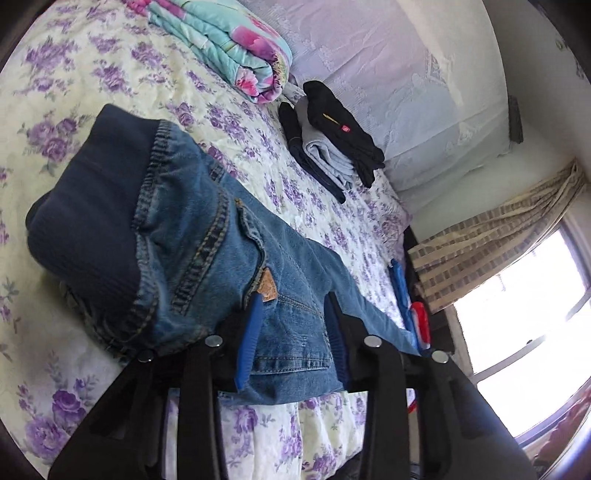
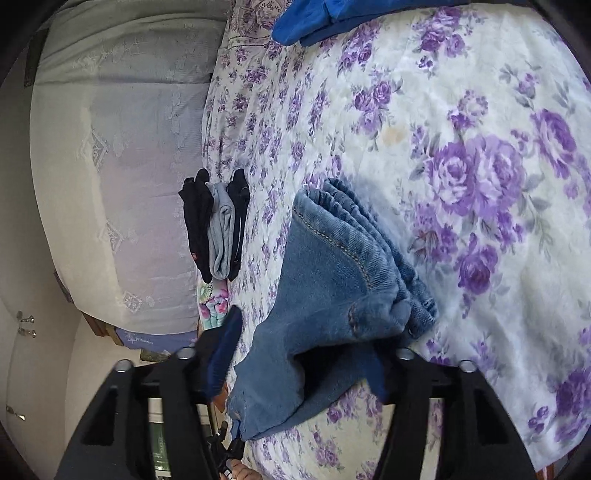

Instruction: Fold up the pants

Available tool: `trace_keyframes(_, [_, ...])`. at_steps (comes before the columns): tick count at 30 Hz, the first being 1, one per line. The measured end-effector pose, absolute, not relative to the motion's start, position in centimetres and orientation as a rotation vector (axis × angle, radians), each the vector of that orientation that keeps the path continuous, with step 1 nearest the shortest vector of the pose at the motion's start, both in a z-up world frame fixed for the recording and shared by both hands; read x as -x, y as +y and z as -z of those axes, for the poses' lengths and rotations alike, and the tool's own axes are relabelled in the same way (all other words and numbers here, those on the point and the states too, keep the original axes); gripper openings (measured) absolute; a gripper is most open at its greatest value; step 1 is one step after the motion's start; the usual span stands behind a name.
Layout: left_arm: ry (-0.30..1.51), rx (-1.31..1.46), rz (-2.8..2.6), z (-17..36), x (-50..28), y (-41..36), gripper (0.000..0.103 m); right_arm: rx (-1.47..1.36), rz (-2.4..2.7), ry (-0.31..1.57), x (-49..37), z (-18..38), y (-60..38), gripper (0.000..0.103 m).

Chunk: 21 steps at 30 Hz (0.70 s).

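Blue denim pants [image 1: 207, 236] with a dark navy ribbed waistband [image 1: 85, 206] lie over the floral bedsheet [image 1: 122, 66]. My left gripper [image 1: 295, 321] has its blue-padded fingers [image 1: 251, 339] on either side of the denim near the back pocket and leather patch, holding it up. In the right wrist view the leg-hem end of the pants [image 2: 332, 280] hangs bunched between the fingers of my right gripper [image 2: 306, 350], which grips the cloth; its left pad [image 2: 225, 347] shows, the right one is mostly hidden by denim.
A stack of folded black and grey garments [image 1: 332, 144] [image 2: 218, 225] lies by the lavender headboard cover [image 1: 399, 85]. A rolled teal-and-pink floral quilt [image 1: 229, 44] sits beyond it. A blue cloth [image 2: 317, 18] lies at the far edge. A curtained window [image 1: 517, 295] is at right.
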<state>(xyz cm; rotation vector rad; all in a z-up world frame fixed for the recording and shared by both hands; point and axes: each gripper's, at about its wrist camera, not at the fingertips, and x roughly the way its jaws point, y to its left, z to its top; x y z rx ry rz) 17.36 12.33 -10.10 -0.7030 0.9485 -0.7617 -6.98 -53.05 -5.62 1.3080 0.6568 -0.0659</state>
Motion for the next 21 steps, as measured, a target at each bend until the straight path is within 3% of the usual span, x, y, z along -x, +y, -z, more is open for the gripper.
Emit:
trace_keyframes(3, [0.964, 0.733, 0.774, 10.5, -17.7, 12.8, 0.026, -1.136, 0.014, 0.559, 6.8, 1.8, -52.2, 0.010])
trace_keyframes(6, [0.970, 0.730, 0.771, 10.6, -17.8, 12.9, 0.023, -1.002, -0.083, 0.484, 7.4, -1.5, -50.9, 0.008])
trace_keyframes(11, [0.966, 0.735, 0.783, 10.7, -17.7, 13.0, 0.023, -1.132, 0.089, 0.700, 8.4, 5.8, -54.5, 0.009])
trace_keyframes(15, [0.975, 0.717, 0.747, 10.1, -17.2, 13.1, 0.025, -1.238, 0.030, 0.647, 10.2, 6.4, -55.4, 0.014])
trace_keyframes(18, [0.950, 0.613, 0.717, 8.1, -15.7, 12.1, 0.047, -1.196, 0.015, 0.642, 11.5, 4.5, -55.5, 0.050])
trace_keyframes(20, [0.912, 0.547, 0.726, 6.6, -14.3, 10.9, 0.066, -1.184, 0.018, 0.668, 12.0, 4.4, -54.9, 0.051])
trace_keyframes(21, [0.898, 0.521, 0.744, 5.9, -13.5, 9.9, 0.067, -1.189, 0.032, 0.678, 12.4, 4.6, -54.4, 0.054])
